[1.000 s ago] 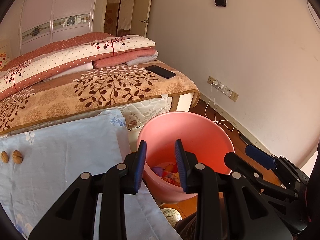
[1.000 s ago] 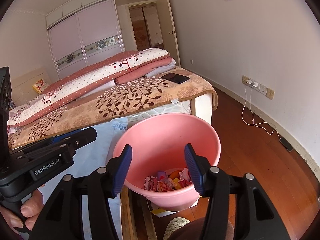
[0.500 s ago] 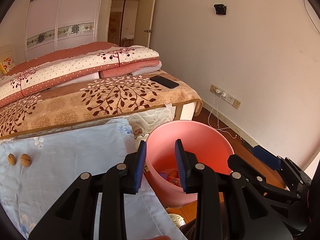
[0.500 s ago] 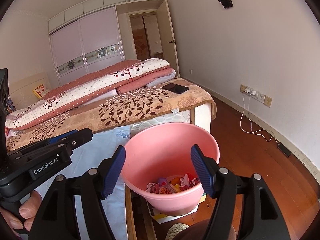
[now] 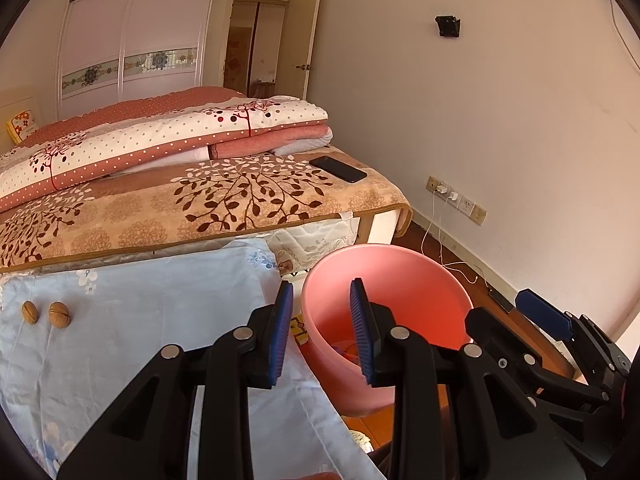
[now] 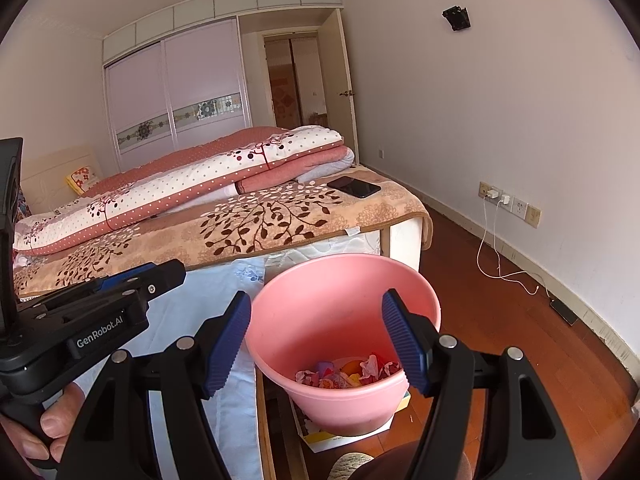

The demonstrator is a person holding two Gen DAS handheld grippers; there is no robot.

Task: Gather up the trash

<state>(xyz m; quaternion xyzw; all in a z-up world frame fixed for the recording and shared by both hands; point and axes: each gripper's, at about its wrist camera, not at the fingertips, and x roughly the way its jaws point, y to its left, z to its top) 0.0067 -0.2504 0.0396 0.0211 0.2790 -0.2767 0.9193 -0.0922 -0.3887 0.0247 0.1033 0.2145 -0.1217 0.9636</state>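
Observation:
A pink bucket stands on the floor beside a table draped in a light blue cloth. Coloured wrappers and crumpled paper lie in its bottom. Two walnuts rest on the cloth at the far left. My left gripper hovers over the table's edge and the bucket's near rim, open, nothing between its blue pads. My right gripper hangs above the bucket with its jaws wide open and empty. Each gripper shows at the edge of the other's view, and a hand grips the left one's handle.
Behind the table is a bed with folded quilts and a black phone near its corner. Wall sockets with charger cables run down to the wooden floor on the right. A flat box lies under the bucket.
Both grippers have drawn back and up a little, so the bucket sits lower and smaller in view. The right jaws have spread wider. The left jaws kept their gap.

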